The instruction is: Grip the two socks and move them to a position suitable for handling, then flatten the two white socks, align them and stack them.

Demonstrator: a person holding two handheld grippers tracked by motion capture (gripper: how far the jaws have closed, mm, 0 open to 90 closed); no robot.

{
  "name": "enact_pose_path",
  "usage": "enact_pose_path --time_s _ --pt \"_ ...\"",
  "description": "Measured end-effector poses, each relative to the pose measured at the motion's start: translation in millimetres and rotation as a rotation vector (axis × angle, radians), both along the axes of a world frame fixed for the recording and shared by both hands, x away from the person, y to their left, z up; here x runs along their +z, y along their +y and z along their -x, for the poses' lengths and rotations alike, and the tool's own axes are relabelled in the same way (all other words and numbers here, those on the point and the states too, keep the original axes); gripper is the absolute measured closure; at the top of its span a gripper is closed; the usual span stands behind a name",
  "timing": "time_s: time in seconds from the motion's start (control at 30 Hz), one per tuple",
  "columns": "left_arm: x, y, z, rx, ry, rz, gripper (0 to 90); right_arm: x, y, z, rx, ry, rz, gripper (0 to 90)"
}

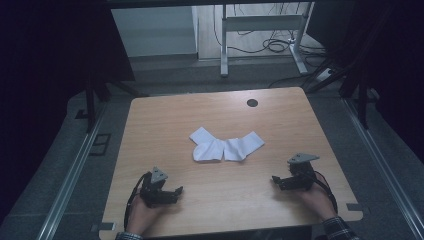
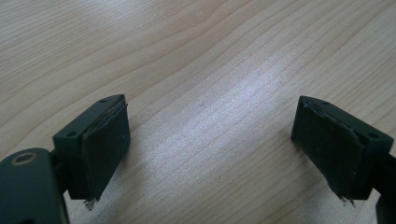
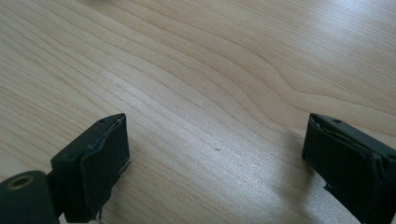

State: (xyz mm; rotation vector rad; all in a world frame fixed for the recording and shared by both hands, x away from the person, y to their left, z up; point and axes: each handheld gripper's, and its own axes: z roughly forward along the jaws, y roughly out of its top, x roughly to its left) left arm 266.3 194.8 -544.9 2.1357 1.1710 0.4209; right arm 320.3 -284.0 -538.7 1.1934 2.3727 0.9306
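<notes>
The left gripper (image 1: 172, 192) rests low on the near left of the table (image 1: 280, 120), jaws spread wide with only bare wood between them. The right gripper (image 1: 277, 181) sits at the near right, jaws also wide and holding nothing. Between and beyond them, at the table's middle, lie two white socks (image 1: 225, 146), well apart from both grippers. Together they form a shallow V: each runs outward and away from the person, the ends touching in the middle.
</notes>
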Motion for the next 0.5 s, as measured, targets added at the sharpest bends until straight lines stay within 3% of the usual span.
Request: enact_pose_path --time_s 0.5 --pt "0.0 -0.2 0.1 0.002 0.0 0.0 11.6 0.5 0.9 -1.4 0.004 0.004 0.004 6.6"
